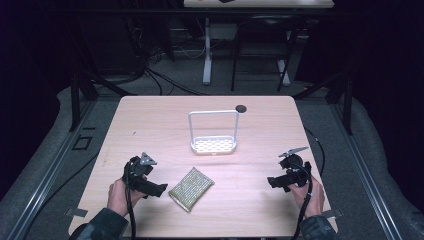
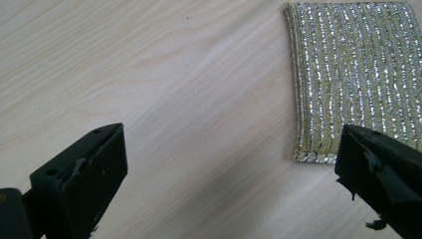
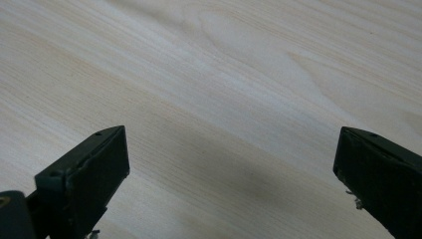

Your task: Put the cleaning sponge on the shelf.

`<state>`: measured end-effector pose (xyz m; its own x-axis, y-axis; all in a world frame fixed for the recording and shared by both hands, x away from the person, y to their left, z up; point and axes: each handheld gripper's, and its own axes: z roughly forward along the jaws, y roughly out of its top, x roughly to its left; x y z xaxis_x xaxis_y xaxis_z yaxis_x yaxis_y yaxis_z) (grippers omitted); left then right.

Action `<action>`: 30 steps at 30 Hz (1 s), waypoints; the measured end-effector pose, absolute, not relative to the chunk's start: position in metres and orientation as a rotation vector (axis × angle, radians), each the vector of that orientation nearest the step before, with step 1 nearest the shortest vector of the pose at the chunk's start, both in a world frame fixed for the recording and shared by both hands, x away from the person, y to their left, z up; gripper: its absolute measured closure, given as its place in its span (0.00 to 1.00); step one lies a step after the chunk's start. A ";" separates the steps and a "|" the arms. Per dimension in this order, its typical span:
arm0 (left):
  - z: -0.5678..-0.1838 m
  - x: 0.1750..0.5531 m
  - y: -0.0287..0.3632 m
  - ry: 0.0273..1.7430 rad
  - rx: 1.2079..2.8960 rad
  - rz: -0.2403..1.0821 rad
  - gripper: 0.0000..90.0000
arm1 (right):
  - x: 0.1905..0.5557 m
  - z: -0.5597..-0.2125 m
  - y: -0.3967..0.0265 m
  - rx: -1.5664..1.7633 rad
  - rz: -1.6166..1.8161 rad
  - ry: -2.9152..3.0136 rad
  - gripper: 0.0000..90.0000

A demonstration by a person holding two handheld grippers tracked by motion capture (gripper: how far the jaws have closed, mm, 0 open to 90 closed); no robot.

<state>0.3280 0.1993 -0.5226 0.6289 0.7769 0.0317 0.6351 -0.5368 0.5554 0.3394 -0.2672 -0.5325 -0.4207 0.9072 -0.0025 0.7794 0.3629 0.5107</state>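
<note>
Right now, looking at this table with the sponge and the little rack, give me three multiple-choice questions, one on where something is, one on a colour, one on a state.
1. Where does the scouring sponge lie?
A. Between the two hand-held grippers, nearer the left hand-held gripper
B. Inside the white rack
C. On the floor

2. What colour is the sponge?
A. Blue
B. Glittery gold and silver
C. Red

3. How do the jaws of the left hand-held gripper stand?
A. Shut on the sponge
B. Open, nothing between them
C. Shut on the rack's handle

Answers: 1 A, the high view shows it flat on the table beside the left one, short of the white rack. 2 B, the left gripper view shows its shiny striped weave. 3 B, bare wood shows between the jaws.
</note>
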 end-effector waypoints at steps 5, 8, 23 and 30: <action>-0.520 0.326 0.195 1.096 2.351 0.366 0.00 | 0.339 -0.532 -0.267 1.491 0.648 2.342 0.01; -0.519 0.325 0.191 1.083 2.354 0.358 0.00 | 0.339 -0.532 -0.267 1.490 0.659 2.339 0.01; -0.519 0.322 0.165 0.995 2.433 0.257 0.00 | 0.339 -0.532 -0.266 1.494 0.667 2.347 0.02; -0.518 0.328 0.149 0.970 2.504 0.221 0.00 | 0.339 -0.532 -0.264 1.492 0.668 2.355 0.02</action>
